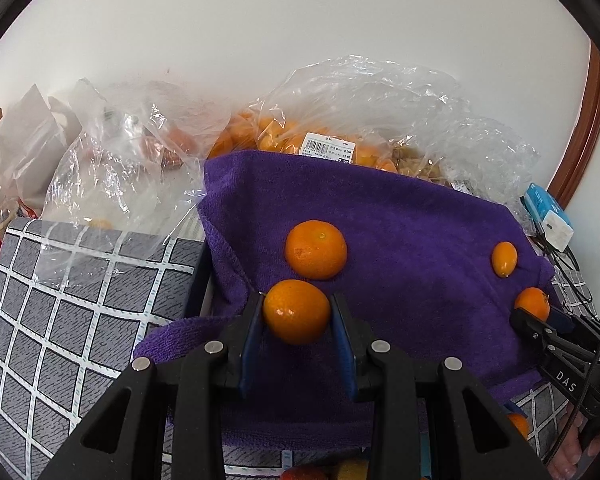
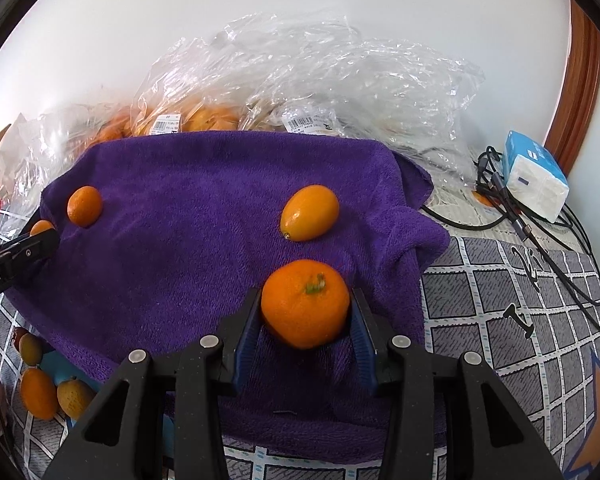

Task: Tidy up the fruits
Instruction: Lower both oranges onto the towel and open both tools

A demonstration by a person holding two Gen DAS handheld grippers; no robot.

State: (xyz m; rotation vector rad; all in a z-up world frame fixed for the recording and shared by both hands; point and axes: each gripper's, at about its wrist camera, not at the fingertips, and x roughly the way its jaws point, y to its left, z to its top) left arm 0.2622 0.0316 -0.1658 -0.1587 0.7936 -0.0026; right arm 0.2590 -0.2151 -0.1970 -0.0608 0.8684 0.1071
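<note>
While each of my grippers pinches a fruit over the purple towel (image 2: 204,184), the oval kumquat (image 2: 309,213) lies just beyond my right gripper (image 2: 305,312), long axis slanting up-right. My left gripper (image 1: 297,312) clamps a small orange (image 1: 296,311); the right holds a stemmed orange (image 2: 305,303), its pads touching both sides.

"DAS" on the right tool (image 1: 538,322) arm; "obot.AI" on the left tool (image 2: 40,236) arm.
</note>
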